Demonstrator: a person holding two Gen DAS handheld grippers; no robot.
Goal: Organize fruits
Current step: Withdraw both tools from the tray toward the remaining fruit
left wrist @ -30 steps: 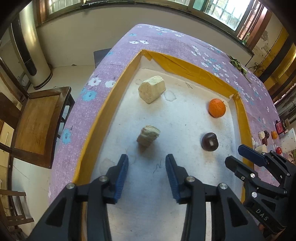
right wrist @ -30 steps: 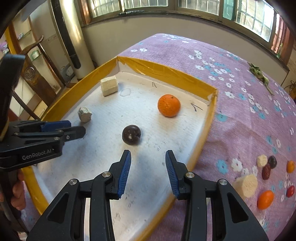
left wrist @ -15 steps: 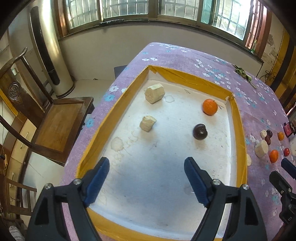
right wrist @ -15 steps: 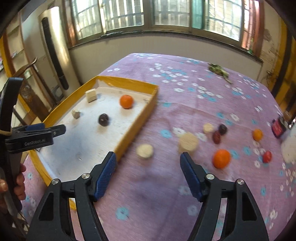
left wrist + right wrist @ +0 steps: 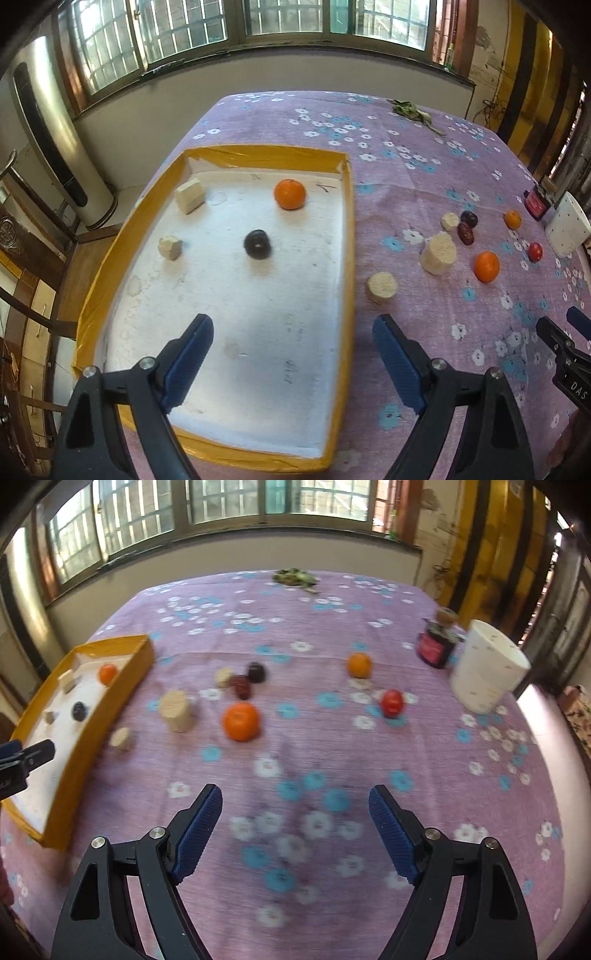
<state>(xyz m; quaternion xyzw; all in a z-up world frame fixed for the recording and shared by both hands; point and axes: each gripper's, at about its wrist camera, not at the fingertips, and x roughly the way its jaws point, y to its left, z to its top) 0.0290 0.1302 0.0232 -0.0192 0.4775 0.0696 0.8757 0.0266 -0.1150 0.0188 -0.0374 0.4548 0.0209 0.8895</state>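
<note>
A yellow-rimmed white tray [image 5: 349, 240] [image 5: 122, 690] holds an orange [image 5: 290, 194], a dark fruit [image 5: 257, 244] and two pale chunks [image 5: 190, 195] [image 5: 170, 248]. On the purple cloth to its right lie a large orange [image 5: 241, 721], a small orange [image 5: 359, 665], a red fruit [image 5: 392, 702], dark fruits [image 5: 256, 672], and pale cylinders [image 5: 176, 710] [image 5: 122, 739]. My left gripper [image 5: 293, 362] is open and empty over the tray's near end. My right gripper [image 5: 295, 830] is open and empty above the bare cloth, short of the fruit.
A white perforated cup [image 5: 487, 672] and a dark red jar [image 5: 436, 648] stand at the far right. A green sprig [image 5: 295, 578] lies at the table's far edge. A wooden chair [image 5: 33, 258] stands left of the table.
Both grippers opened wide and pulled back from the tray. The right one swung right, over the cloth with the loose fruit. The left view now takes in the whole tray.
</note>
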